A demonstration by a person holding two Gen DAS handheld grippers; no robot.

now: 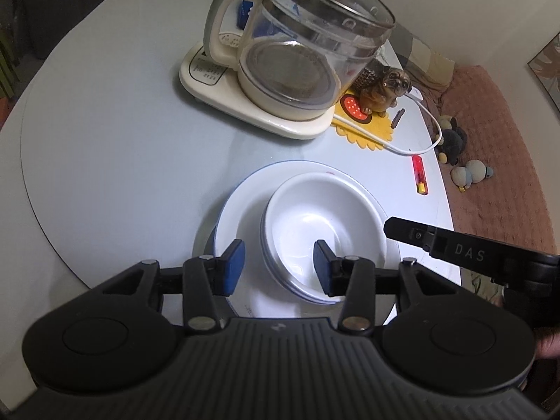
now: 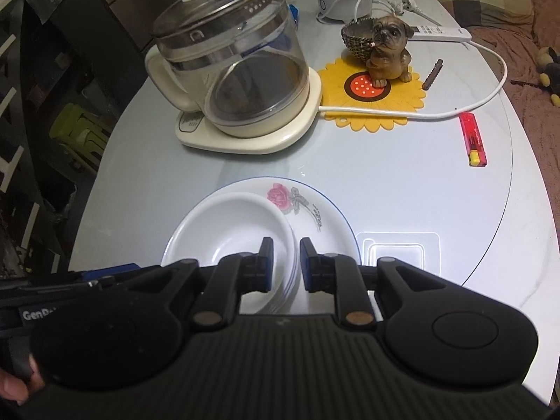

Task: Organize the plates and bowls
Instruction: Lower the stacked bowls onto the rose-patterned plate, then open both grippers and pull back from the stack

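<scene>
Nesting squarely is the aim: the white bowls [image 1: 315, 231] sit stacked, empty, off-centre on the rose-patterned plate [image 2: 315, 210] near the table's [image 1: 122, 157] front edge; left gripper [image 1: 280, 266] straddles the near rim, fingers apart, unpinched; right gripper [image 2: 284, 262] hangs over the far rim, fingers nearly together, seemingly gripping nothing; glass kettle [image 2: 238, 63] behind looks empty.

open tabletop [image 2: 402, 189] right of plate [image 2: 325, 217], kettle [image 2: 231, 70] blocking behind
</scene>
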